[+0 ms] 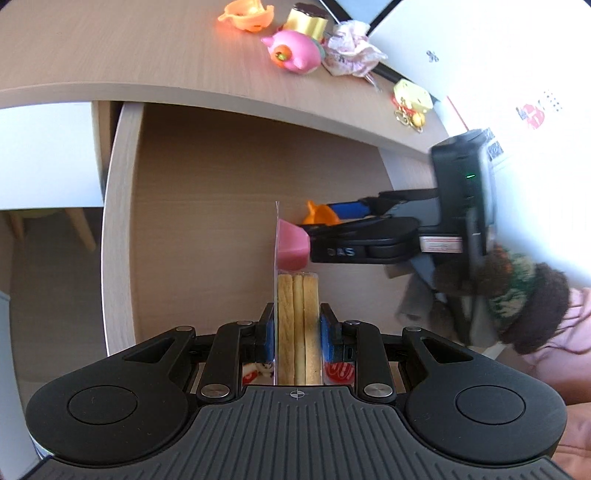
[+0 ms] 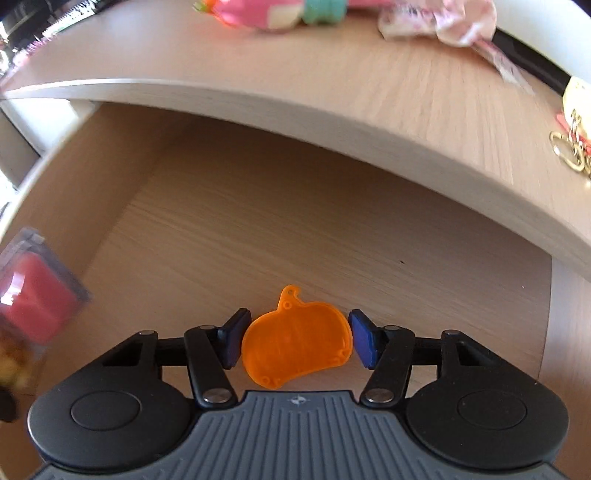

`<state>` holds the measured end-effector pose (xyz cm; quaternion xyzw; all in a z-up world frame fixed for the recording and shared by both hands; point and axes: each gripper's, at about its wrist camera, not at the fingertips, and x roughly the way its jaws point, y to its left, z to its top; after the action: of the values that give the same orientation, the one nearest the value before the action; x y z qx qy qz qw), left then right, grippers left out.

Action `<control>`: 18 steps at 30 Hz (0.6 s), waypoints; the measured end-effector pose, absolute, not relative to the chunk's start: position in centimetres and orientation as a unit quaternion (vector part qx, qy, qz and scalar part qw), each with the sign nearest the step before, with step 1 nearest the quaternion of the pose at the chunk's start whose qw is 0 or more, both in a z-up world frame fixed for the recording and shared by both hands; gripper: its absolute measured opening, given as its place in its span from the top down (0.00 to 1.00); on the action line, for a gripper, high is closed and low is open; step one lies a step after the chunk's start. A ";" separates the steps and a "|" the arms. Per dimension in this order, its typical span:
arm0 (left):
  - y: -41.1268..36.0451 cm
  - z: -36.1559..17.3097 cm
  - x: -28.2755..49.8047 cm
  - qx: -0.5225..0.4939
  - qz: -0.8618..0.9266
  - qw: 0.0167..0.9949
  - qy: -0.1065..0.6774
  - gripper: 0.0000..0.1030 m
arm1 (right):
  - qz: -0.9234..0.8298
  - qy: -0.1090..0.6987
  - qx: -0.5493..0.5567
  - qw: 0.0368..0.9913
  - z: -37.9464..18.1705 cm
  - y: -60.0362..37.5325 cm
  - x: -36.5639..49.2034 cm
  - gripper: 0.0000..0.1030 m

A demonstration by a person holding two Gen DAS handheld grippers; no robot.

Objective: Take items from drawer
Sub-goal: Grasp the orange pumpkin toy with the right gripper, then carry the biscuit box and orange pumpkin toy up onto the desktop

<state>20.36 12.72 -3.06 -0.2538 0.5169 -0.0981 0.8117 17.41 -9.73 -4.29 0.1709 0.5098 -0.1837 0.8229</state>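
Observation:
My left gripper (image 1: 295, 325) is shut on a clear snack pack (image 1: 297, 314) of biscuit sticks with a pink dip cup, held upright over the open drawer (image 1: 221, 206). In the right wrist view the pack (image 2: 33, 295) shows blurred at the left edge. A flat orange pumpkin-shaped tag (image 2: 297, 339) sits between the blue pads of my right gripper (image 2: 295, 338), and both pads touch its sides just above the drawer floor (image 2: 277, 229). The left wrist view shows the right gripper (image 1: 325, 221) from the side with the orange tag (image 1: 320, 214) at its tip.
The desk top (image 1: 147, 55) above the drawer carries an orange toy (image 1: 247, 14), a pink round toy (image 1: 295, 51), a yellow pudding toy (image 1: 306, 18), a crumpled wrapper (image 1: 351, 48) and a yellow keychain (image 1: 412, 99). A person's furry sleeve (image 1: 524, 302) is at the right. The drawer's left wall (image 1: 118, 221) curves past.

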 end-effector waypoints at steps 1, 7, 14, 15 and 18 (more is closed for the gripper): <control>12.5 -3.1 20.5 -0.247 -0.101 0.812 0.519 0.75 | -0.184 0.510 0.170 0.823 -3.7 -9.4 17.2 0.44; 12.0 -2.7 19.6 -0.223 -0.129 0.814 0.520 0.75 | -0.189 0.480 0.167 0.840 1.8 -5.8 13.0 0.44; 13.4 4.8 21.2 -0.209 -0.161 0.872 0.412 0.75 | -0.277 0.389 0.169 0.862 10.1 -6.5 6.5 0.44; 14.0 6.2 21.5 -0.204 -0.156 0.884 0.390 0.75 | -0.293 0.374 0.167 0.864 11.4 -7.1 6.0 0.44; 16.1 9.7 23.6 -0.194 -0.125 0.912 0.338 0.75 | -0.329 0.329 0.162 0.870 15.0 -9.0 3.8 0.44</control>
<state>23.62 16.13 9.71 -0.1937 0.3384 -0.1246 0.9124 3.81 -8.97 15.02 0.1624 0.3295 -0.3287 0.8701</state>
